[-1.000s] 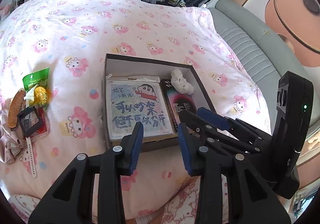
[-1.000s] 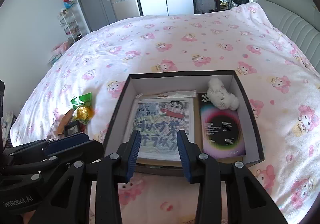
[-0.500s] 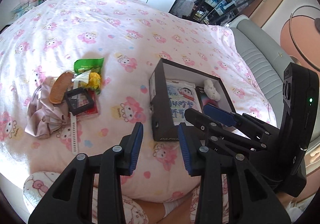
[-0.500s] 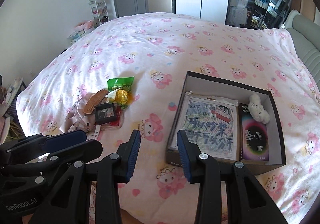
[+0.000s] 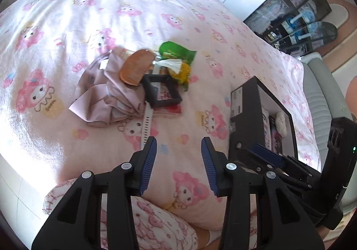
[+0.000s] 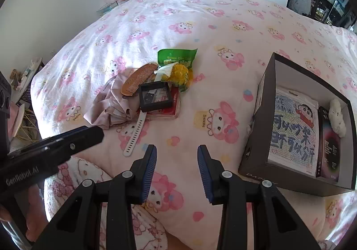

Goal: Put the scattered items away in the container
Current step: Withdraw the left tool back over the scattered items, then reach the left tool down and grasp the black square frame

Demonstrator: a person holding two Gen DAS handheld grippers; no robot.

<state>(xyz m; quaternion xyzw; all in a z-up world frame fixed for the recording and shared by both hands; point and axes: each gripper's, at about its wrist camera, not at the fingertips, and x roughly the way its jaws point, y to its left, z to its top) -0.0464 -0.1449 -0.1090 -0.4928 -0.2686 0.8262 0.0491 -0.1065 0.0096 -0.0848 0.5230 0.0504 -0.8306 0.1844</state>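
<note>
Left wrist view
Left gripper (image 5: 179, 156): hovering over the bedspread (image 5: 133, 16) with its jaws opening wide and only patterned fabric showing between the blue pads.
Scattered pile: lying ahead of the fingers, well apart from them.
Comb (image 5: 136, 66): resting on the pink cloth (image 5: 107, 96), its teeth facing the black frame (image 5: 161, 91).
Frame: sitting tilted over a red flat packet (image 5: 171, 109).
Green packet (image 5: 176, 55): lying at the far edge of the pile, with a yellow wrapped item (image 5: 181, 71) just in front of it.
White strap (image 5: 146, 125): trailing out from under the frame toward the gripper.
Box (image 5: 245, 103): standing to the right of the pile, its dark side wall facing the camera.
Right gripper (image 5: 267, 156): reaching in from the right, in front of the box's near corner.

Right wrist view
Right gripper (image 6: 176, 156): hanging moderately parted over bare bedspread (image 6: 200, 16), gripping nothing.
Pile: sitting ahead and to the left, with comb (image 6: 138, 81), frame (image 6: 155, 96), green packet (image 6: 177, 57), cloth (image 6: 111, 107) and strap (image 6: 135, 136) all outside the box.
Box (image 6: 265, 98): lying open on the right, holding a cartoon-printed sheet (image 6: 292, 129), a dark booklet (image 6: 330, 149) and a small white plush (image 6: 337, 117).
Left gripper (image 6: 99, 135): entering from the left edge, only one dark finger showing.
</note>
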